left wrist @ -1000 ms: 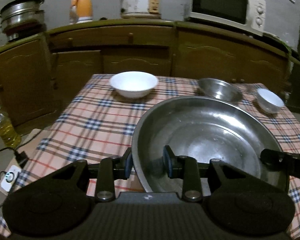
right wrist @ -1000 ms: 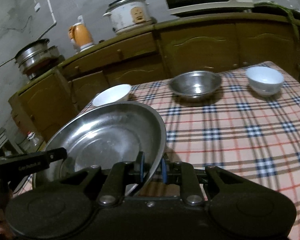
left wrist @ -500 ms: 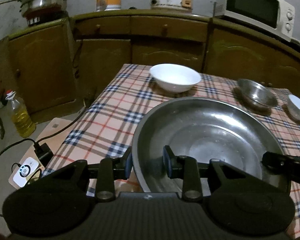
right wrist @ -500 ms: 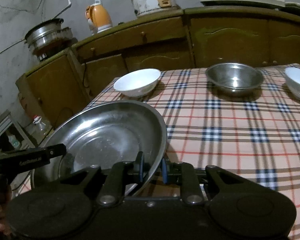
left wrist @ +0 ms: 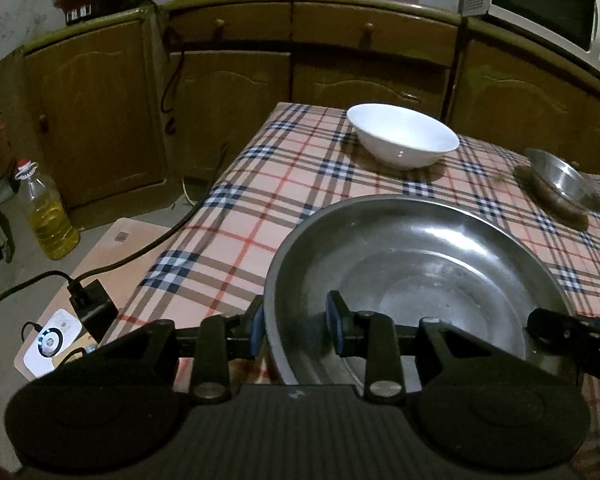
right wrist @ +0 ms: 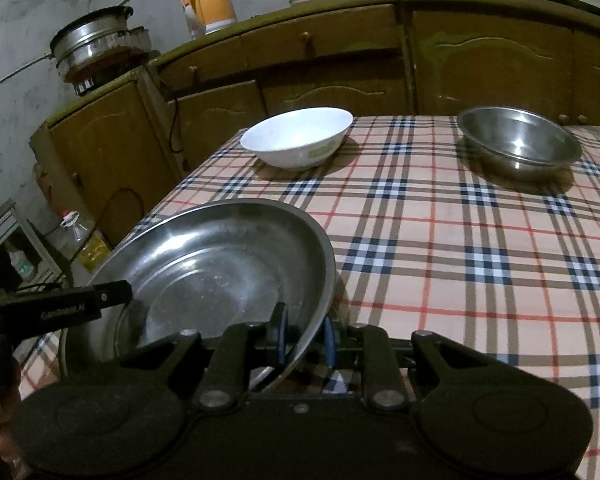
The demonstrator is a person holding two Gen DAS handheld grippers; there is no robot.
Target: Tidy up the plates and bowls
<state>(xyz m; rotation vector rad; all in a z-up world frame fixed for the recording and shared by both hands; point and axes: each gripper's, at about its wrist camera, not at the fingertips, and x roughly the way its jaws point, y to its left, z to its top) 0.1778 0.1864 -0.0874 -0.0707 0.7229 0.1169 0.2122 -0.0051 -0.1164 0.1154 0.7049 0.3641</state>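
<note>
A large steel basin (left wrist: pixel 420 272) (right wrist: pixel 220 264) is held between both grippers over the near left corner of the plaid table (left wrist: pixel 260 208) (right wrist: pixel 460 248). My left gripper (left wrist: pixel 296 328) is shut on the basin's left rim, one pad inside and one outside. My right gripper (right wrist: pixel 305 334) is shut on the opposite rim. Each gripper's finger shows in the other's view, at the basin's far edge. A white bowl (left wrist: pixel 404 136) (right wrist: pixel 296 136) sits at the table's far left. A smaller steel bowl (left wrist: pixel 564 184) (right wrist: pixel 520 140) sits to its right.
Wooden cabinets (left wrist: pixel 228 92) run behind the table and to its left. An orange kettle (right wrist: pixel 210 4) and stacked pots (right wrist: pixel 96 44) stand on the counter. On the floor left of the table are an oil bottle (left wrist: pixel 50 216), a black plug (left wrist: pixel 90 300) and a cable.
Both grippers have carried the basin leftward and somewhat lower, toward the table's left edge. The bowls have drifted right in both views and the floor has come into sight.
</note>
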